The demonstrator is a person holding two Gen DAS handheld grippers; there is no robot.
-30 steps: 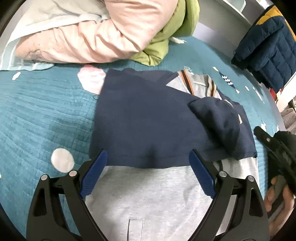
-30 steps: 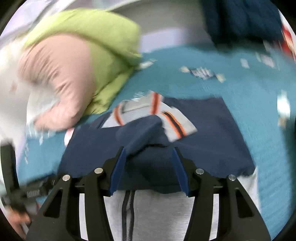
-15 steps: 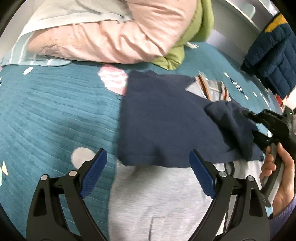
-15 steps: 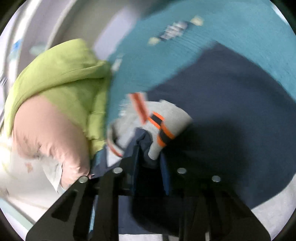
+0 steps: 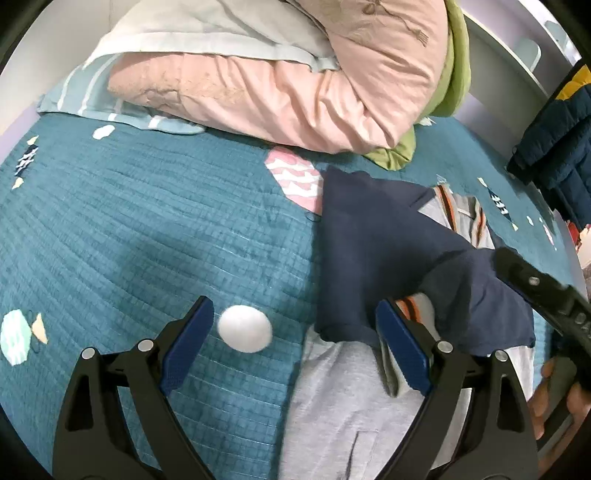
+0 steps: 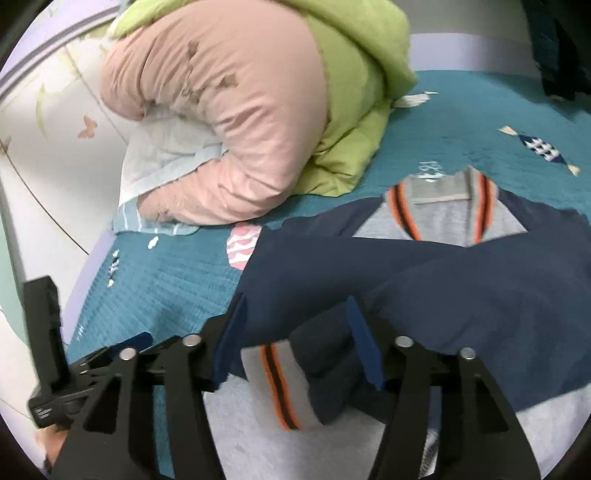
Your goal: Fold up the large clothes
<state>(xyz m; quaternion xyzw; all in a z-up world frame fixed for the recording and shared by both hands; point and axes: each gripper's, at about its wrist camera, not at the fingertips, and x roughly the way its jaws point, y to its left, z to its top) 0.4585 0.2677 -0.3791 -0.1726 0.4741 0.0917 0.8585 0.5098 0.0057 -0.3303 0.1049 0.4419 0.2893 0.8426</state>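
A navy and grey jacket [image 5: 369, 236] with orange-striped collar [image 6: 443, 206] lies on the teal bed. Both navy sleeves are folded across its chest. My left gripper [image 5: 291, 339] is open and empty over the bedspread at the jacket's left edge. My right gripper [image 6: 295, 343] is open, its jaws either side of the folded sleeve's grey striped cuff [image 6: 277, 380], which lies on the grey body. The right gripper also shows in the left wrist view [image 5: 543, 295] at the right edge.
A teal quilted bedspread [image 5: 147, 240] covers the bed. A pink and green duvet [image 6: 240, 92] and a pillow [image 5: 207, 33] are piled at the back. A dark puffer jacket [image 5: 554, 140] hangs at the far right.
My right gripper had closed on the navy sleeve, carried it across the chest and has now opened, leaving the cuff on the grey body. My left gripper shifted left, off the jacket.
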